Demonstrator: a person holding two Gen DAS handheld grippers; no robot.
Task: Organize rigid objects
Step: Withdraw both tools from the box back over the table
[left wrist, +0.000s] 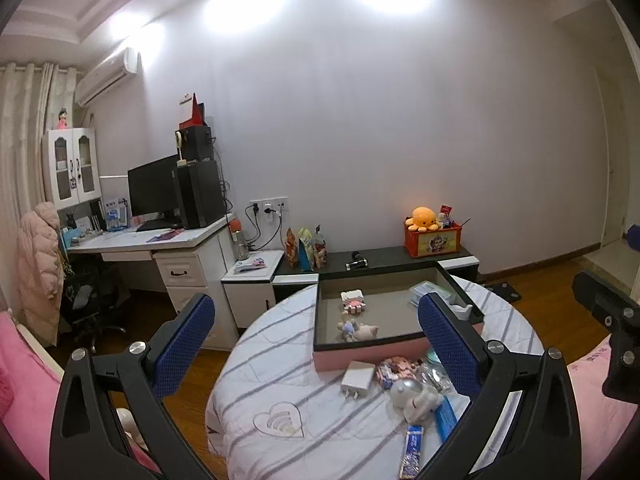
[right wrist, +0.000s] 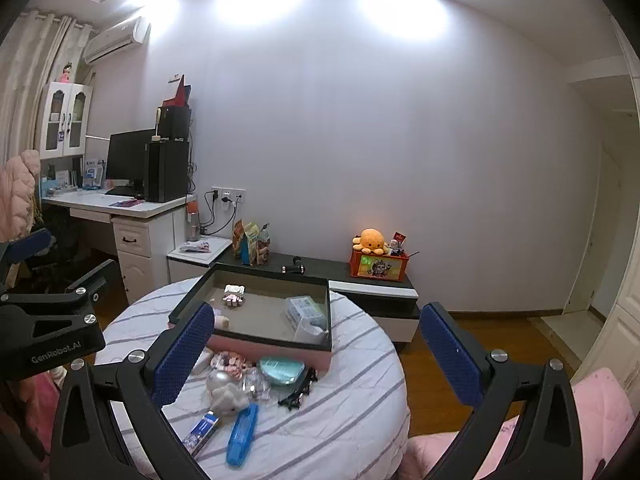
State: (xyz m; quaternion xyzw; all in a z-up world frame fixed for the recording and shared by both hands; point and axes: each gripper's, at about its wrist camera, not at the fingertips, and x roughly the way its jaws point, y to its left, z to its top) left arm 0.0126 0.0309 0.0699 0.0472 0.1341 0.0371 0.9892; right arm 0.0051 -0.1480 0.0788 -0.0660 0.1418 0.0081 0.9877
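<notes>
A: While both tools hang above it, the round table (right wrist: 352, 412) in its striped cloth carries everything, biggest first: the pink-sided tray (right wrist: 276, 350), toward the far edge.
B: In front of it?
A: A blue case (right wrist: 242, 434), a striped tube (right wrist: 202, 432), a teal compact (right wrist: 281, 371) and a white charger (left wrist: 357, 379), all loose on the cloth.
B: The tools?
A: Left gripper (left wrist: 316, 344) spread wide, nothing between. Right gripper (right wrist: 316, 354) spread wide too, empty.
B: Any writing?
A: "GenRobot.AI", white on the left gripper's black body.
</notes>
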